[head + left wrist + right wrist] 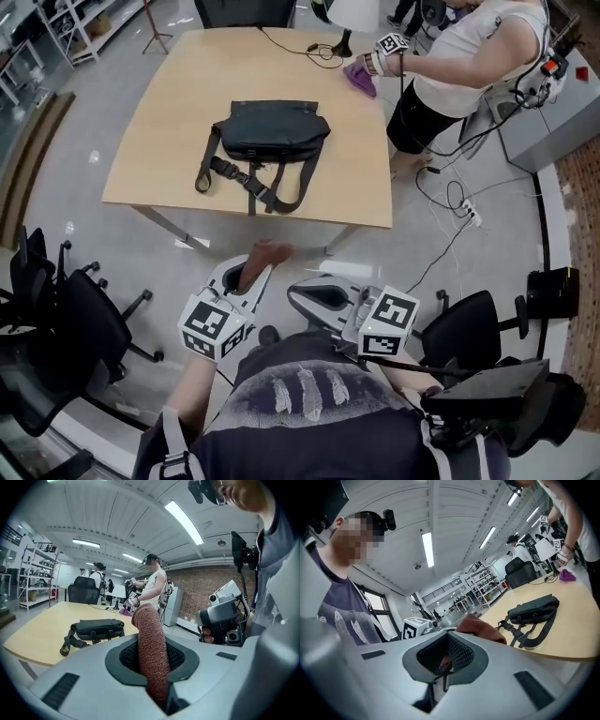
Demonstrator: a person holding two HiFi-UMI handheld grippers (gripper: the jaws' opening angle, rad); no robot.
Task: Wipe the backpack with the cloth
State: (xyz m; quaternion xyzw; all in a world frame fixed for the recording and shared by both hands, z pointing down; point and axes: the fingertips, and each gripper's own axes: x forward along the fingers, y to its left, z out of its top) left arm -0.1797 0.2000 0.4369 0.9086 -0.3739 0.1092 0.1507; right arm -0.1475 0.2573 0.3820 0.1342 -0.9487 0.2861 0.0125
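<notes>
Head view: a black backpack (270, 131) is lying flat in the middle of the wooden surface (178, 84), and both grippers are hanging short of its near edge.
Left gripper (253, 274): its fingers are clamping a rust-brown cloth (152, 653).
Right gripper (305, 294): its fingers are sitting closed together, clearly gripping nothing.
Left gripper view only: a brick wall (199, 597) is showing.
Room: office chairs (80, 323) are standing on the grey floor (487, 234).

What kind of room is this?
Probably a lab or workshop: metal shelves full of gear, rolling office chairs, and cables trailing beside the table.
</notes>
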